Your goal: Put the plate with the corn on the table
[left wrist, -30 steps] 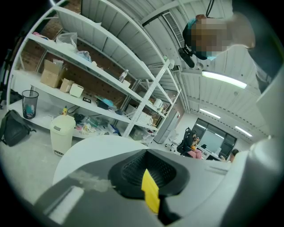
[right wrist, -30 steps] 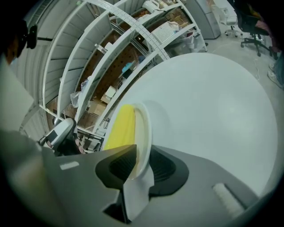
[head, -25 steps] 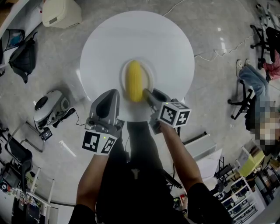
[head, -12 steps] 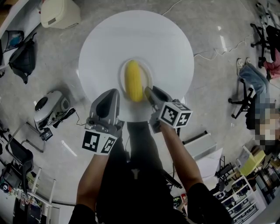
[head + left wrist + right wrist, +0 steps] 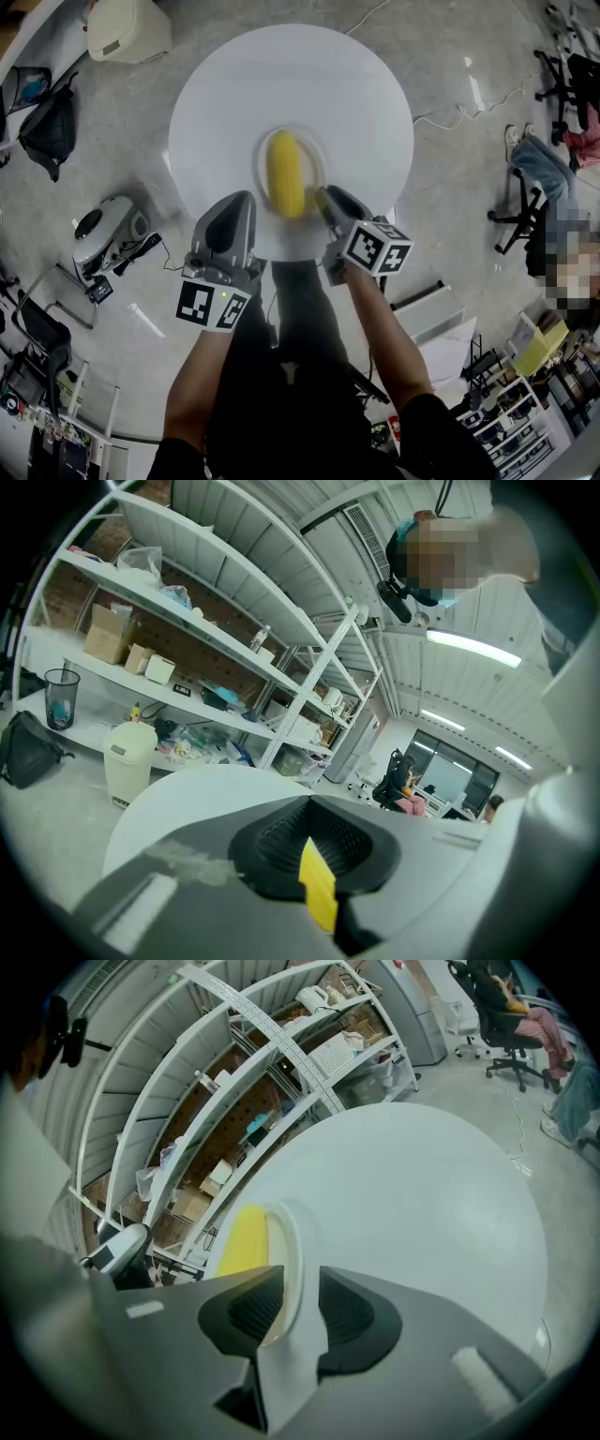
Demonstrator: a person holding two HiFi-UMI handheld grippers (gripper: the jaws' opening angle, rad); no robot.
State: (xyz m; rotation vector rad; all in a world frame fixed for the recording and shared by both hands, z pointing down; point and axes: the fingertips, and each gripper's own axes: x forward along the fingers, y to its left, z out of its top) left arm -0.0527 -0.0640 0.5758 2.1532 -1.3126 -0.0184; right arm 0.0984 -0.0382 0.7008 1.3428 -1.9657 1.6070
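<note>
Black ribbed pads (image 5: 352, 1314) of the right gripper (image 5: 302, 1309) were closed on the near rim of a small white round plate (image 5: 302, 1227), edge-on between the jaws. A yellow cob of corn (image 5: 242, 1237) lay lengthwise across the plate. The plate looked stiff, smooth and probably breakable, and the corn, being round, could roll if the plate tipped. The rim was the only place to hold it, and it seemed best kept level. The left gripper (image 5: 319, 855) hung at the near edge of the table, its jaws together with no scene object between them.

The plate was over the middle of a round white table (image 5: 422, 1204); whether it rested there I could not tell. The tabletop looked flat and slick. Around it was grey polished floor (image 5: 469, 141), with white shelving (image 5: 272, 1063), a cream lidded bin (image 5: 131, 26) and black office chairs (image 5: 562, 70).
</note>
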